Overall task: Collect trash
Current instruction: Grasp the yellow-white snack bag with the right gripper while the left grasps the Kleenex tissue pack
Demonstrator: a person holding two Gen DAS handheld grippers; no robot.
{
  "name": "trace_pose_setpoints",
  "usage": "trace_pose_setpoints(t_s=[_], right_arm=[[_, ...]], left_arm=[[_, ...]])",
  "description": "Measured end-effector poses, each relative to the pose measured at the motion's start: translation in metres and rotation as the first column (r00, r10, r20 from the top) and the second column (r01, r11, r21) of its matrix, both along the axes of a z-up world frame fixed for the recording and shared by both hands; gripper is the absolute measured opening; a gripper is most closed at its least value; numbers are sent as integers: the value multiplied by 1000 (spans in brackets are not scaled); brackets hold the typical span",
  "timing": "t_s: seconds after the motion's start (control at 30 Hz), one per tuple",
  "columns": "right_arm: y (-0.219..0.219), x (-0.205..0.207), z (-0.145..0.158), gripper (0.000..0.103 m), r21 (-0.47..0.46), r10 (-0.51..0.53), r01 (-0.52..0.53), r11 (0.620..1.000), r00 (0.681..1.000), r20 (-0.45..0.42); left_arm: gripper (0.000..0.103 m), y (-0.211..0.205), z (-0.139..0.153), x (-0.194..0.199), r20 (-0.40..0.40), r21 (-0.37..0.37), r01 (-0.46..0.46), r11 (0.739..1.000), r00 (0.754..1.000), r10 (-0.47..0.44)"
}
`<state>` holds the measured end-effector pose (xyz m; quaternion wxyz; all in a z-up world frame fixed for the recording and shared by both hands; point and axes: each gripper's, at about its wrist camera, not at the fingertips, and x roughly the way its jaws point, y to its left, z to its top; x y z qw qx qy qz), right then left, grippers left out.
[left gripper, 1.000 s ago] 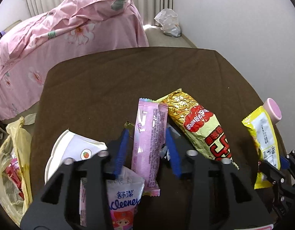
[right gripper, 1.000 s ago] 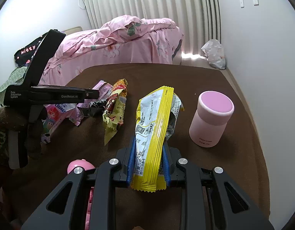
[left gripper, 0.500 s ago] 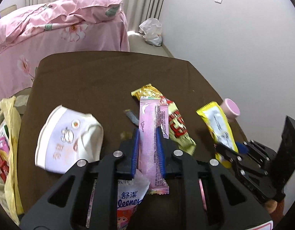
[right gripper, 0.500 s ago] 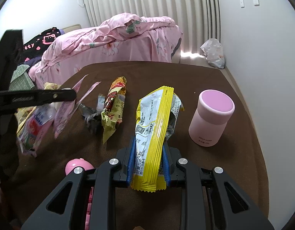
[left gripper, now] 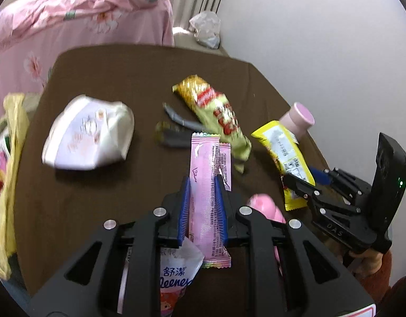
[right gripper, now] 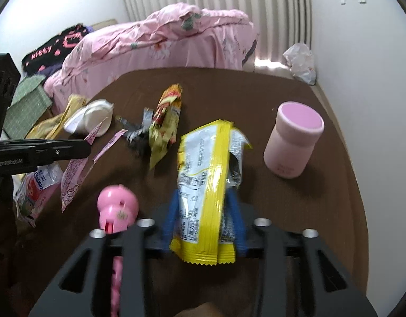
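Trash wrappers, gripped for bagging. Pink wrapper [left gripper: 206,185] pinched tight in left gripper [left gripper: 201,185], beside pink cup [left gripper: 298,117]. Yellow wrapper [right gripper: 205,185] between right gripper [right gripper: 203,203] jaws, just opening, loosely flanking it.

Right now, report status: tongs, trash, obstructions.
Left tongs shut on pink wrapper. Right tongs just opened; yellow wrapper loose between them. Noodle packet, crushed paper bowl on table. Pink cup beside right tongs.
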<state>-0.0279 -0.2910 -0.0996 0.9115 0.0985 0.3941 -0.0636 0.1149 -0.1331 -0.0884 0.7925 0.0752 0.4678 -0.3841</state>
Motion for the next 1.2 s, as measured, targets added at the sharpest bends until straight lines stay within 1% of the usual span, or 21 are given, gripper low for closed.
trace_pose_setpoints(t_s=[0.03,0.1,0.13,0.17,0.23,0.3,0.37,0.43,0.5,0.53,0.6,0.67,0.73,0.8,0.87,0.93,1.03,1.07,1.1,1.17,1.2], right_arm=[[1,-5,1,53,-2,14,-14,1000,1000,-6],[1,-16,4,65,3,26,-26,1000,1000,5],[1,-20,5,67,15,36,-36,999,999,9],[-1,-24,6,67,35,50,-50,998,999,12],[-2,-31,9,67,47,60,-60,997,998,5],[-2,-38,12,67,15,42,-43,999,999,8],[-2,-44,15,67,-37,-9,9,999,1000,8],[-1,-47,17,67,-71,-42,43,997,999,14],[0,-46,16,67,-92,-56,55,994,998,-6],[1,-44,14,67,-108,-58,55,993,998,-21],[5,-44,13,67,-151,-76,71,986,997,-30],[11,-44,14,67,-177,-79,72,982,996,-34],[15,-46,18,67,-135,-20,19,991,1000,-5],[12,-49,22,67,-61,15,-12,998,998,57],[8,-43,18,67,-38,-2,4,999,999,43],[6,-34,9,65,-61,-9,9,998,1000,4],[10,-27,-5,45,-66,23,-27,997,998,-53],[11,-28,-8,35,-59,32,-36,998,998,-57],[12,-28,-9,29,-54,35,-38,998,998,-57],[14,-31,-5,22,-55,35,-36,998,999,-33],[15,-34,-1,20,-63,29,-29,998,999,-16]], left_arm=[[23,3,-1,-3,-5,-1,2,1000,1000,-2],[29,8,-2,-8,-3,-8,0,1000,1000,0],[31,12,0,-10,1,-20,-6,1000,1000,6],[32,17,2,-11,1,-39,-13,999,1000,13],[40,26,7,-11,-9,-83,-25,996,1000,24],[45,37,16,-11,-16,-144,-38,989,999,36],[50,50,28,-9,4,-195,-67,978,998,69],[63,61,40,-9,28,-234,-85,968,995,94],[69,70,46,-10,19,-260,-82,962,996,91],[69,74,47,-11,8,-257,-72,964,997,77],[69,75,46,-16,27,-200,-64,978,997,70],[69,77,42,-30,73,-111,-45,993,996,54],[69,77,34,-42,97,-22,-33,999,995,35],[69,79,25,-52,104,36,-22,999,994,18],[69,83,17,-55,88,53,-26,998,996,21],[69,88,12,-56,68,60,-37,997,997,33],[68,96,11,-58,55,62,-59,996,997,56],[68,98,11,-59,54,60,-64,996,997,61],[68,100,12,-58,51,61,-67,996,997,64],[66,104,12,-59,46,66,-80,995,996,77],[63,107,12,-59,49,69,-95,993,995,92]])
